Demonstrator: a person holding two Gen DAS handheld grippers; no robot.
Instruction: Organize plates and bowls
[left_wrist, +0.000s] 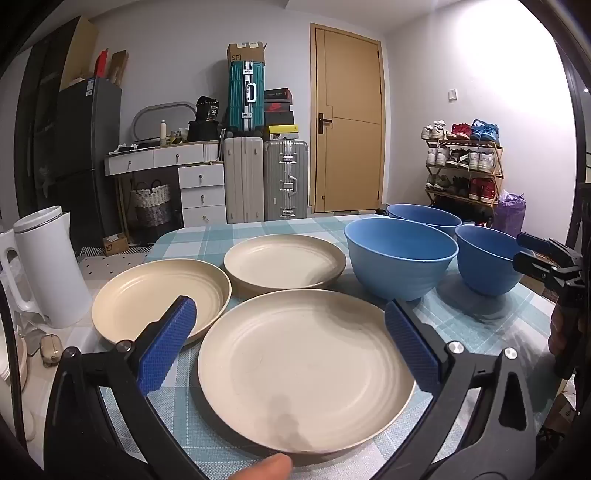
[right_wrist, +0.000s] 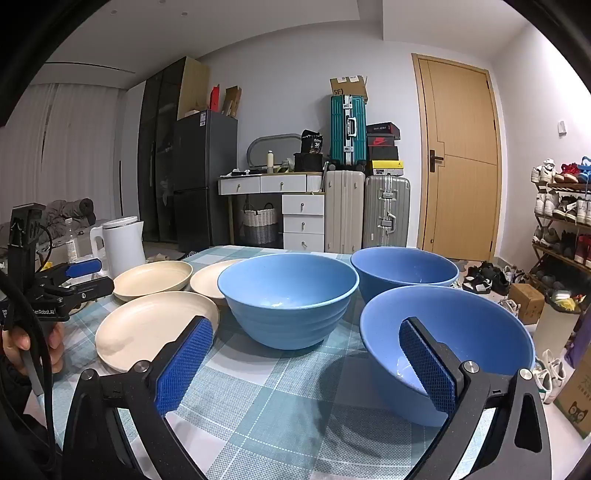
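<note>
Left wrist view
Left gripper (left_wrist: 291, 343): its two blue pads are spread wide apart and hold nothing. It hangs over the near plate.
Near plate (left_wrist: 306, 373): a big cream plate right in front, lying flat on the checked tablecloth (left_wrist: 192, 240). A fingertip (left_wrist: 264, 469) shows at the bottom edge, just by the plate's rim.
Left plate (left_wrist: 147, 299): cream, flat on the cloth, just beside the near plate.
Far plate (left_wrist: 284, 262): cream, behind the near plate and next to the middle bowl.
Middle bowl (left_wrist: 400, 258): blue, standing the right way up, to the right of the far plate.
Back bowl (left_wrist: 424, 218): blue, behind the middle bowl.
Right bowl (left_wrist: 487, 258): blue, by the right side of the table.
Right gripper (left_wrist: 532, 254): seen at the right edge, close to the right bowl. Its fingers have a gap between them.
Kettle (left_wrist: 48, 266): white, off to the left.

Right wrist view
Right gripper (right_wrist: 306, 362): blue pads spread wide, holding nothing. The right pad sits in front of the right bowl (right_wrist: 461, 339); I cannot tell if it touches.
Middle bowl (right_wrist: 288, 299): blue, in the middle of the cloth (right_wrist: 280, 398), upright.
Back bowl (right_wrist: 404, 271): blue, behind the other two.
Plates: the near plate (right_wrist: 147, 328), left plate (right_wrist: 153, 278) and far plate (right_wrist: 208, 282) lie close together to the left of the bowls.
Left gripper (right_wrist: 83, 277): at the left edge in a hand (right_wrist: 31, 347), beside the plates, fingers apart.
Kettle (right_wrist: 120, 243): white, behind the plates.
Suitcases (right_wrist: 369, 210) and a door (right_wrist: 461, 155): far back by the wall.
</note>
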